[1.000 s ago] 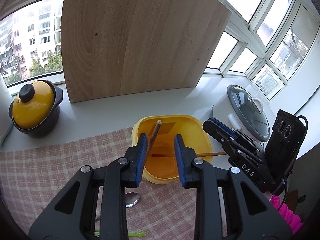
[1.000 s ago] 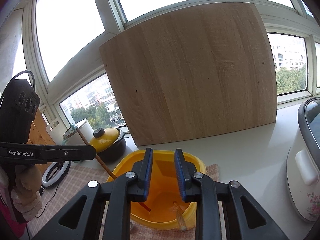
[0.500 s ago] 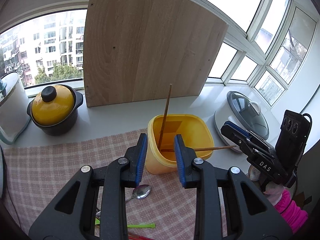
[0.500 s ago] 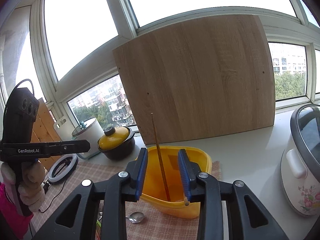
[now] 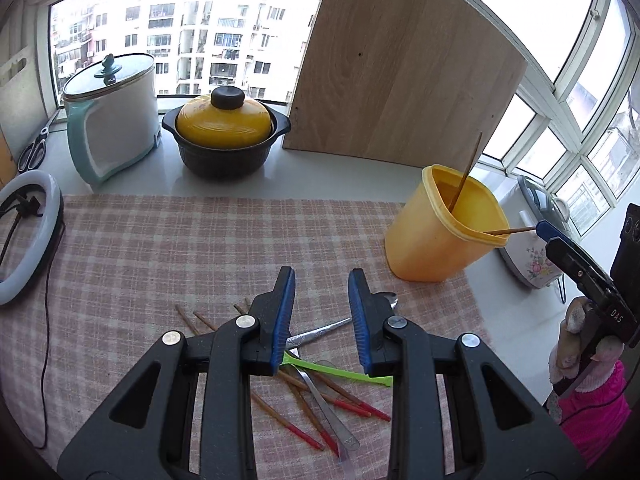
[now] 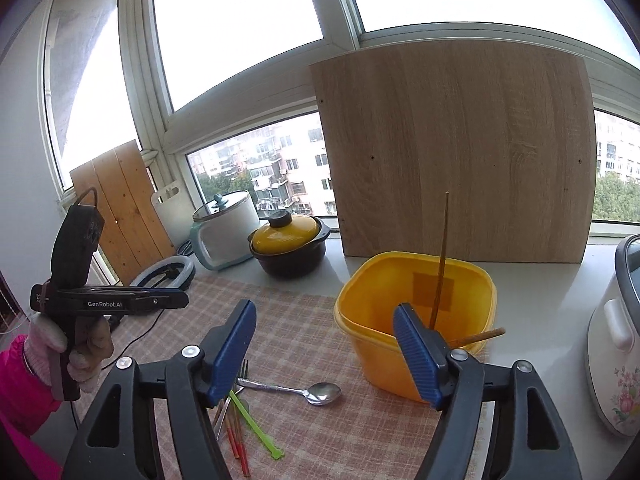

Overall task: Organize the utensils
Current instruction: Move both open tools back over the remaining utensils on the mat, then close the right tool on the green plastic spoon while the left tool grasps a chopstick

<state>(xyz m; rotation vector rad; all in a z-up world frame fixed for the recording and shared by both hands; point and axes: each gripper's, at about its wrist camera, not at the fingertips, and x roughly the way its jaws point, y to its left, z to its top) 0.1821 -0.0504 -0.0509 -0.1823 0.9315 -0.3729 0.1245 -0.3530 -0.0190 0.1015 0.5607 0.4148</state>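
Checked cloth [image 5: 160, 248] carries yellow tub [image 5: 436, 240], spoon [image 6: 316, 392], chopsticks [image 5: 304, 412].

Left wrist view: mounted behind the left tongs [image 5: 322, 316], looking steeply down and forward over the checked cloth [image 5: 160, 248] on the counter, close above the loose utensils [image 5: 320, 384]. It faces the window, with the yellow tub [image 5: 436, 240] off to the right and the right tongs [image 5: 544, 232] entering at the right edge.

Right wrist view: mounted behind the right tongs [image 6: 324, 352], angled less steeply, near the yellow tub [image 6: 412, 332], facing the wooden board [image 6: 452, 152] and window. The left tongs [image 6: 172, 300] appear at its left.

Shared: tub, cloth, board, yellow-lidded pot [image 5: 226, 132] [image 6: 288, 240], spoon [image 6: 304, 392].
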